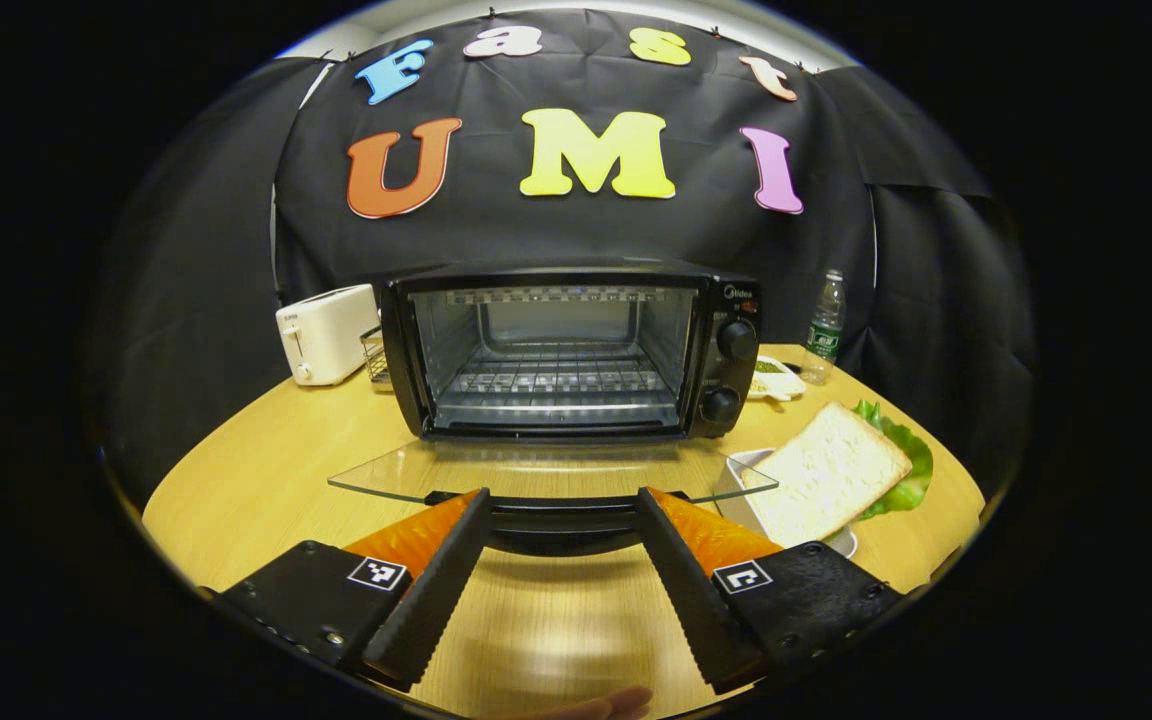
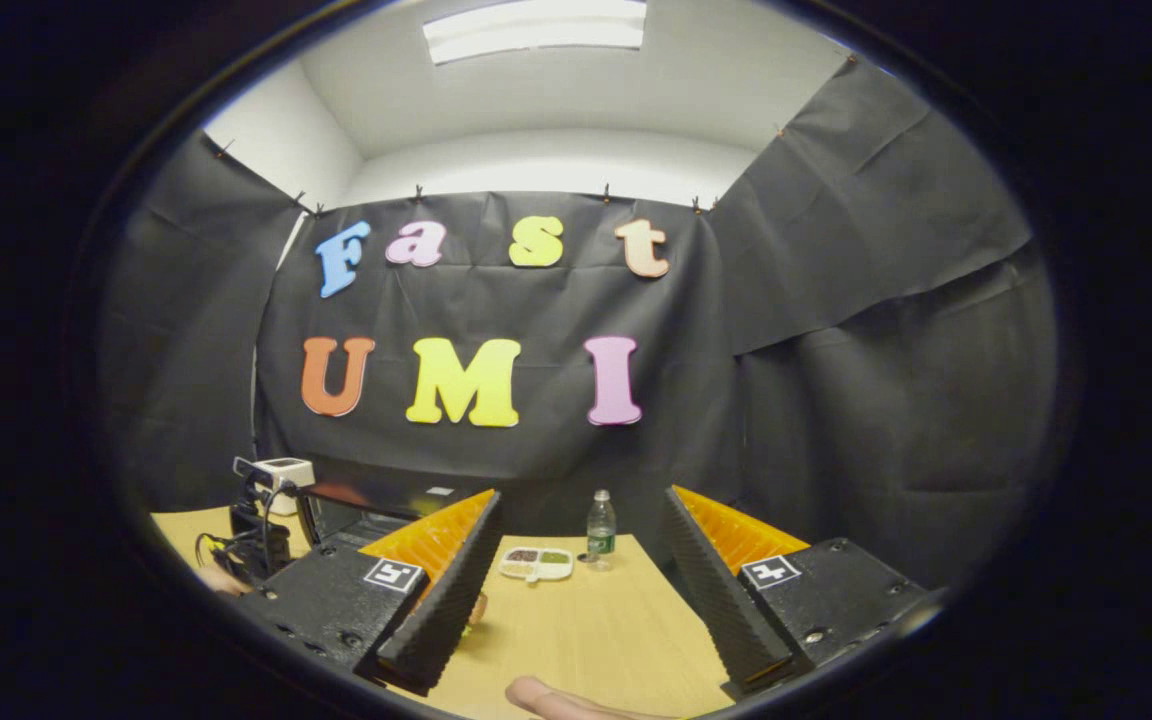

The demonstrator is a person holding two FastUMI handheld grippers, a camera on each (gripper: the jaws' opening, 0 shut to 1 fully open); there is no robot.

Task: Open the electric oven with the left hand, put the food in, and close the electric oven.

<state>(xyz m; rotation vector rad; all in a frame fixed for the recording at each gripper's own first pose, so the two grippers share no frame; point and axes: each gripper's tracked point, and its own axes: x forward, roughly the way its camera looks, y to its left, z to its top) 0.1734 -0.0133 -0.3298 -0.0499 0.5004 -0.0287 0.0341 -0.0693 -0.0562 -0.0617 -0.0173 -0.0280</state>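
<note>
Now the oven (image 1: 576, 350) is standing open on the table (image 1: 256, 480), and its glass door (image 1: 536, 478) is lying flat toward the camera. The left gripper (image 1: 561, 500) is hovering at the door's handle (image 1: 561, 520), one finger on each side; its jaws are standing wide apart and are gripping nothing. The right gripper (image 2: 581, 530) is also spread wide and is holding nothing; it is pointing over the table toward a small dish (image 2: 536, 563) and a bottle (image 2: 600, 530), well away from the food.

The food, a slice of bread (image 1: 826, 472), is resting on a tray (image 1: 736, 480) with lettuce (image 1: 911, 455) behind it, just to the right of the door's front corner. The rack (image 1: 556, 375) inside the oven is waiting bare.

Several things could go wrong from here. The bread is thin and soft, so a hard squeeze is likely to crush it, and a light one may let it drop. The tray is sitting very close to the door's corner, so the right gripper may knock the glass when it is reaching in. If the left gripper lets the door swing, the door could also strike the tray.

A small brand mark is showing on the oven's panel, above the knobs (image 1: 736, 340), but it is too small to read. The bottle is carrying a green label, also unreadable.
</note>
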